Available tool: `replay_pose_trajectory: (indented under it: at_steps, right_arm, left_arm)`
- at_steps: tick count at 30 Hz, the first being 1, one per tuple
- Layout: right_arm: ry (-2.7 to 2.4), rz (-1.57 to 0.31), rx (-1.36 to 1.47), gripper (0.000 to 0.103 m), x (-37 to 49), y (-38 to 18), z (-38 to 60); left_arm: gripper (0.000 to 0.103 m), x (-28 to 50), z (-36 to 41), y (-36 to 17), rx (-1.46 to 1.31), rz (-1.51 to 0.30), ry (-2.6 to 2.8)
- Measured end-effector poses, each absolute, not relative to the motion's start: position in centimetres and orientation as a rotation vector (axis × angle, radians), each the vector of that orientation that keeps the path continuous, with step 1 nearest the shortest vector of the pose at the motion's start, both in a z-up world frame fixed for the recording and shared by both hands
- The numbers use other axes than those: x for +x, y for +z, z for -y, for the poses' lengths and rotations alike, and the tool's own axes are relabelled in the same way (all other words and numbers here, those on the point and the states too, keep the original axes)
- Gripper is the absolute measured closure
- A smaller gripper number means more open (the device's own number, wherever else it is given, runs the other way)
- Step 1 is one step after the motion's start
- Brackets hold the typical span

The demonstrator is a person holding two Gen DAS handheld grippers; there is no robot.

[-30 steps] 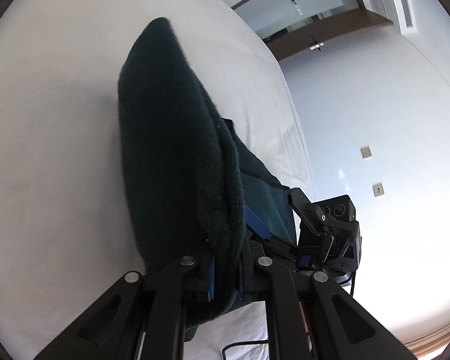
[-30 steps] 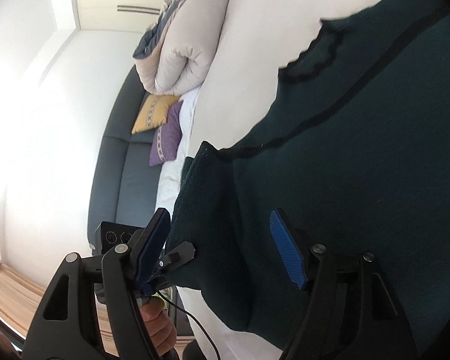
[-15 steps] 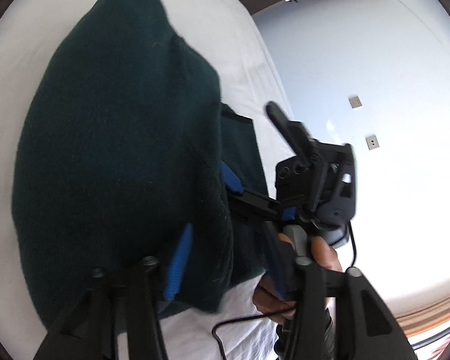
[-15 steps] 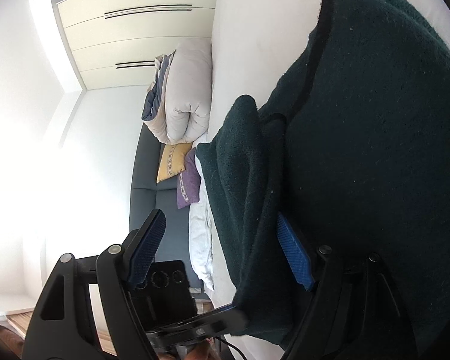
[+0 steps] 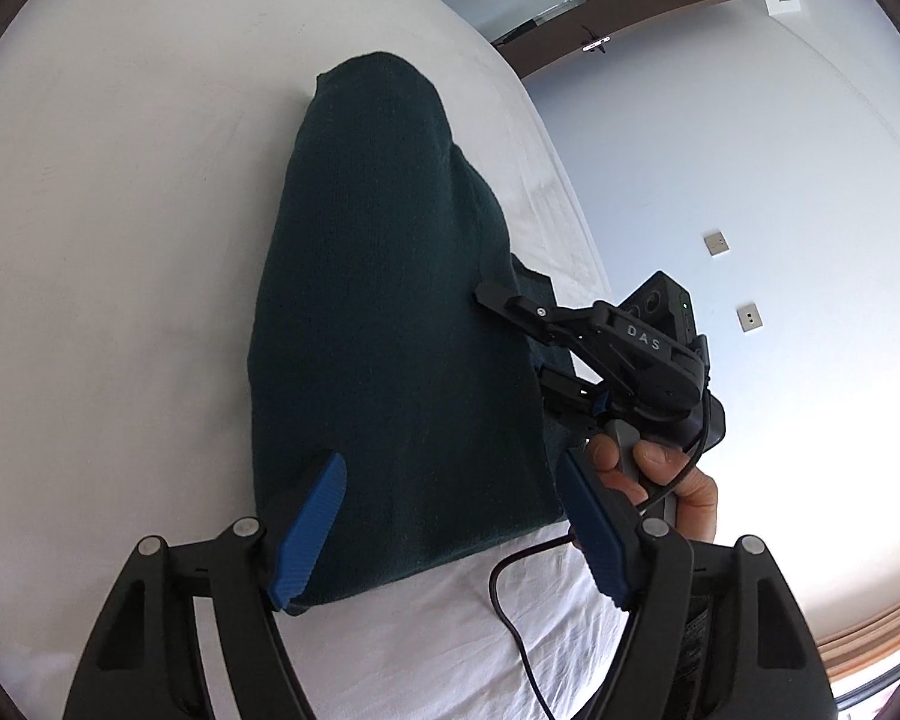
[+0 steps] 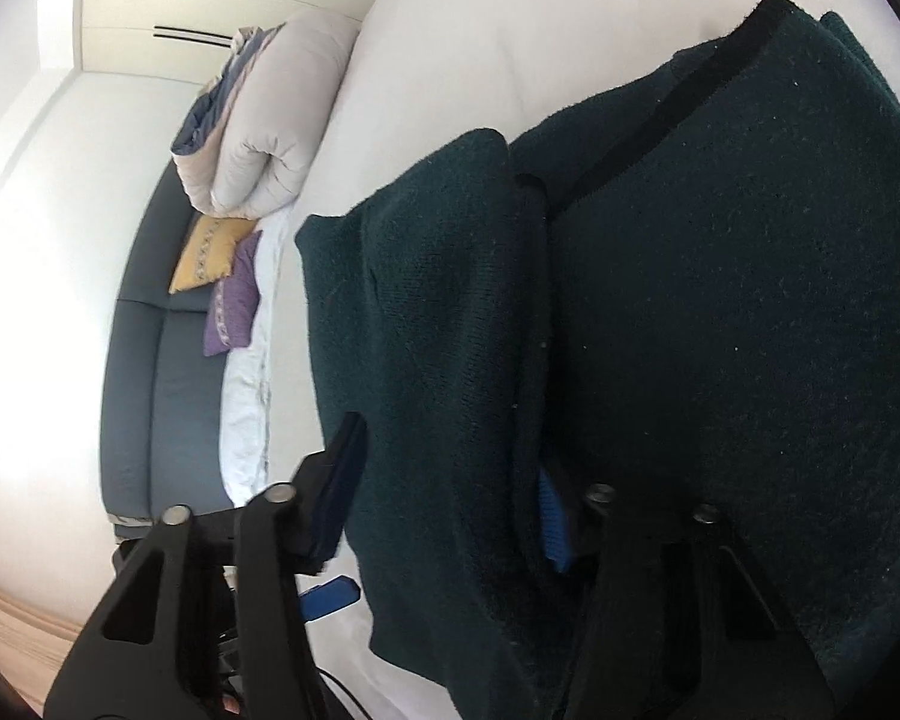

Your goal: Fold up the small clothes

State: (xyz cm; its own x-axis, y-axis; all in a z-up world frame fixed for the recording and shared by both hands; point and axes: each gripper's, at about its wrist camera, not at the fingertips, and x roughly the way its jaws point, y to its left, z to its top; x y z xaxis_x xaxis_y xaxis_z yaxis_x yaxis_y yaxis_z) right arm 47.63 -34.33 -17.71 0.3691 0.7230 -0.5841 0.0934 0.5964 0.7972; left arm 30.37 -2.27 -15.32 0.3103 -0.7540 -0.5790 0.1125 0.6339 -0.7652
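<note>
One dark green garment (image 5: 390,324) lies folded on the white bed (image 5: 102,252), near its front edge. The fold seems laid – next comes another fold. The left gripper (image 5: 450,534) stands wide over the near hem, holding nothing; the right gripper (image 6: 444,498) is closing on a thick fold.

Matt, fuzzy dark green knit garment (image 5: 390,330) on smooth white cotton-like bed sheet (image 5: 120,240)
</note>
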Motion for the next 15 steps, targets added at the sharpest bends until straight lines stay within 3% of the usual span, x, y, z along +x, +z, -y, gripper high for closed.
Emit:
replay_pose_trajectory:
  at_steps: [1,4,15]
  right_arm:
    - [0.461,-1.156,0.853,0.081,47.6,-17.9,34.2]
    - [0.422,-1.151,0.818,0.088,46.8,-17.8,34.5]
    - [0.336,-1.050,0.715,0.090,44.9,-13.9,40.2]
  left_arm:
    - [0.029,30.3,2.7,-15.5,-0.691,-1.126,-0.636]
    - [0.029,30.1,3.0,-15.6,-0.690,-1.139,-0.633]
    - [0.029,30.0,6.6,-13.8,-0.585,-1.128,-0.657]
